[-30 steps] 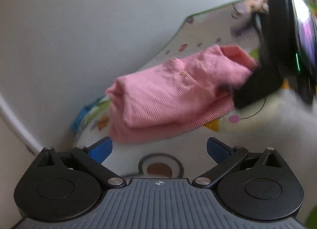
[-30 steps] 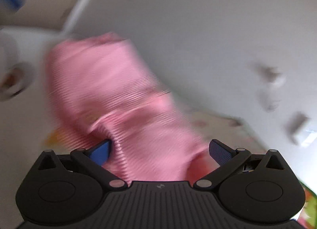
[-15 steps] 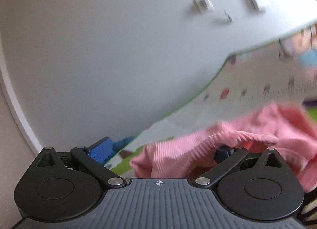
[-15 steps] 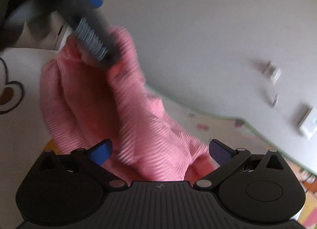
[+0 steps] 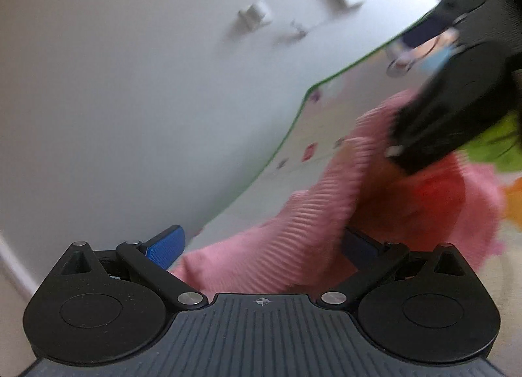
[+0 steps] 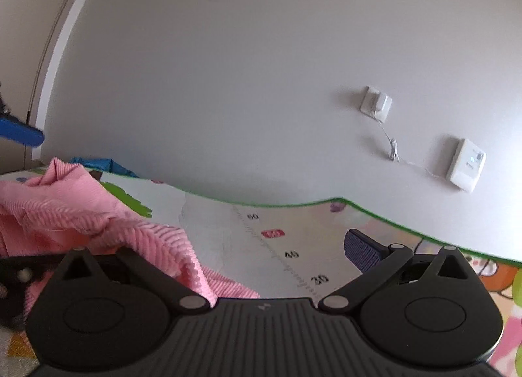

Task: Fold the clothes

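Pink ribbed garment (image 5: 313, 230) bunched on green-edged play mat (image 6: 228, 233); left gripper (image 5: 261, 246) spread wide, cloth lying between pads; right gripper (image 6: 261, 246) spread wide, cloth draped over left finger.

Home floor, cartoon play mat (image 6: 293, 246), wall sockets (image 6: 375, 104)

My left tool (image 5: 261, 248) has pink cloth (image 5: 313, 213) bunched between its fingers; the right tool (image 5: 450, 116) crowds it. Bare mat (image 6: 261, 246) lies open ahead of me, ending at the wall (image 6: 244, 83).
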The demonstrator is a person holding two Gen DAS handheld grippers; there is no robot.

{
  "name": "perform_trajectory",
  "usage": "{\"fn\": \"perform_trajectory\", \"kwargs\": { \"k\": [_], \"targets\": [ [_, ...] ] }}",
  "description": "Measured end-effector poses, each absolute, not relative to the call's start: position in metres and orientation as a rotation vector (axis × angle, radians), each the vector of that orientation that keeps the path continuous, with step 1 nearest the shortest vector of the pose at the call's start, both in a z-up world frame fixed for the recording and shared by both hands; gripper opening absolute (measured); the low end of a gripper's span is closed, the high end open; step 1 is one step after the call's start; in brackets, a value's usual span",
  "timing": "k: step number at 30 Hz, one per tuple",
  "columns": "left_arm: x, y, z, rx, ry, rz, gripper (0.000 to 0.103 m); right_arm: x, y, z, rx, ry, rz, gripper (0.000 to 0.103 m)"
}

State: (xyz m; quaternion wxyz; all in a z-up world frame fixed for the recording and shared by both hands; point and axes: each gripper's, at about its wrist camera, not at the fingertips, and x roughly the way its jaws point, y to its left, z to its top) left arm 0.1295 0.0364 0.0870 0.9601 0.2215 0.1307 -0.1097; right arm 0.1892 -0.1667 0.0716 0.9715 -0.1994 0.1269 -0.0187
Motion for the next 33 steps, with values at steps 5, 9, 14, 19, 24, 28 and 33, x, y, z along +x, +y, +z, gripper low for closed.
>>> {"fn": "perform_trajectory", "kwargs": {
  "k": [5, 9, 14, 19, 24, 28, 33],
  "targets": [
    [0.121, 0.04, 0.103, 0.495, 0.235, -0.1, 0.103, 0.184, -0.173, 0.063, -0.471, 0.314, -0.049, 0.103],
    [0.085, 0.042, 0.139, 0.525, 0.144, -0.032, 0.103, 0.12, -0.176, 0.13, -0.508, 0.106, -0.036, 0.103],
    [-0.043, 0.06, 0.243, 0.433, -0.101, -0.076, 0.103, 0.008, -0.185, 0.241, -0.52, -0.136, 0.028, 0.103],
    [-0.135, 0.069, 0.29, 0.396, -0.24, -0.172, 0.103, -0.113, -0.2, 0.327, -0.535, -0.286, 0.128, 0.103],
    [-0.147, 0.061, 0.292, 0.406, -0.224, -0.26, 0.103, -0.143, -0.217, 0.35, -0.531, -0.22, 0.163, 0.103],
    [-0.115, 0.043, 0.275, 0.433, -0.155, -0.281, 0.103, -0.097, -0.225, 0.329, -0.529, -0.071, 0.115, 0.103],
    [0.03, 0.013, 0.207, 0.353, 0.223, -0.464, 0.103, 0.049, -0.213, 0.238, -0.551, 0.252, 0.021, 0.103]
  ]
}}
